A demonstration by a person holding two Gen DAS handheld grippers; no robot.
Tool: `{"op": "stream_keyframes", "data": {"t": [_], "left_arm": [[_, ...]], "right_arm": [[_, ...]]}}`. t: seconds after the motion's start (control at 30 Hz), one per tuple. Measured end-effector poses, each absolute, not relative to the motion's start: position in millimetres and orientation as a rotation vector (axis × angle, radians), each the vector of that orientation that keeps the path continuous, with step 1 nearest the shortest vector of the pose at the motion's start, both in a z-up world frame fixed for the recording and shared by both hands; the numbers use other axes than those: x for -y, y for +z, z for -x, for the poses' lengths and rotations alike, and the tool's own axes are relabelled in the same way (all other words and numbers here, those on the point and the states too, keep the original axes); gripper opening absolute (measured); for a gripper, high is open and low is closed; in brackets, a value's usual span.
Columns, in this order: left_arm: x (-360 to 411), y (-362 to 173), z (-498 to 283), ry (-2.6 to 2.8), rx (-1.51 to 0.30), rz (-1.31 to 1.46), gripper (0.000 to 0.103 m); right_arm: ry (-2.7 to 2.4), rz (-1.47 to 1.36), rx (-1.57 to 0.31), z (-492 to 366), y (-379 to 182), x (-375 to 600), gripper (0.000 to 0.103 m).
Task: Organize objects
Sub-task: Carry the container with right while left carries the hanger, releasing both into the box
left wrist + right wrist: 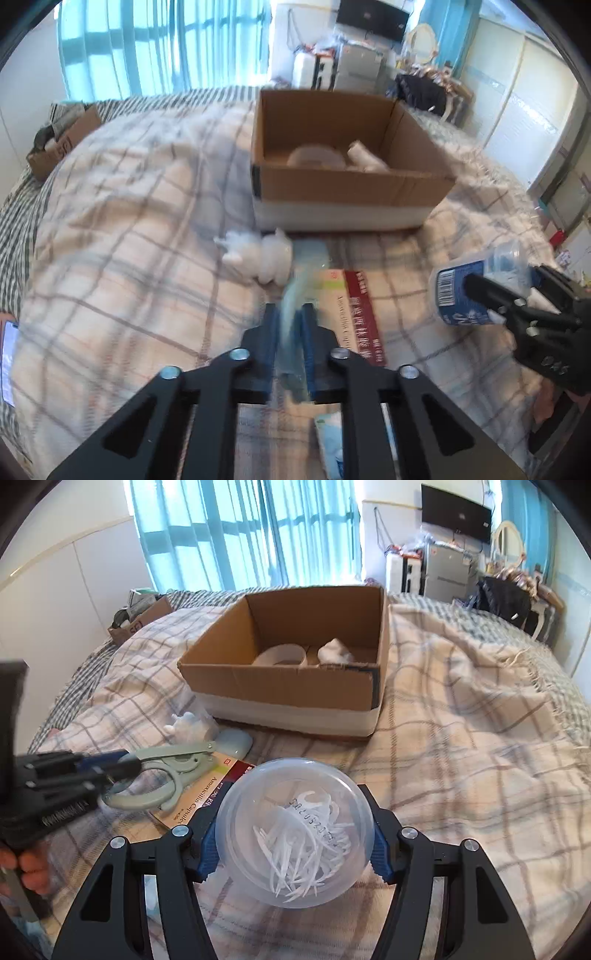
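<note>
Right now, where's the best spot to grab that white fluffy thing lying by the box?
Probably pinch the white fluffy thing across its puffy middle, coming down from above. It lies low on the plaid blanket, close against the cardboard box, so a sideways approach looks blocked.

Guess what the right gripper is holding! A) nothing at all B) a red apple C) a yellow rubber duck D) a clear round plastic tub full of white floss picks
D: in the right wrist view the right gripper has its blue-padded fingers pressed on both sides of the clear round plastic tub of white floss picks, lifted above the plaid blanket.
</note>
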State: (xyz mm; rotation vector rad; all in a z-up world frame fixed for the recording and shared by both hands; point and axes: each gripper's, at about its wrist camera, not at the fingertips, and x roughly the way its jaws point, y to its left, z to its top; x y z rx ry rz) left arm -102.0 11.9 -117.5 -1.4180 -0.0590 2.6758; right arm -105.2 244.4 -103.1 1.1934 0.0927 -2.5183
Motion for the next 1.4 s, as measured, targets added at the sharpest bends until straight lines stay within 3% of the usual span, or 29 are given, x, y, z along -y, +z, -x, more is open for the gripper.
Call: {"op": "stream_keyframes", "data": {"t": [0.1,0.47,0.7,0.87,1.1,1.4], "left_arm": [[-14,-102,95,2.721,-0.004,1.342,0.008],[-7,-60,96,2.745,0.037,1.198,0.008],[-16,-6,139,2.765,0.033,1.068,0.008],[-33,18,183,2.83,-0.065,0.988,0.008],[-48,1,263,2.823,-0.107,1.04,0.008],[-52,-62,305,2.794,-0.148,1.079,0.008]], "right_arm": [[-2.54,-1.166,-0.122,96,-92,-242,0.063],[-2.596,-1.042,-0.176,86,-43,-235,0.063],[-2.617,-0.89,-0.237,115,10,-219,0.063],[-2.628,-0.831,-0.255,164,37,-209,0.063],[-2.655,-0.866,-0.231,241,32,-213,0.063],[-2.581,-1.038,-0.127,316,-39,-218,0.063]]}}
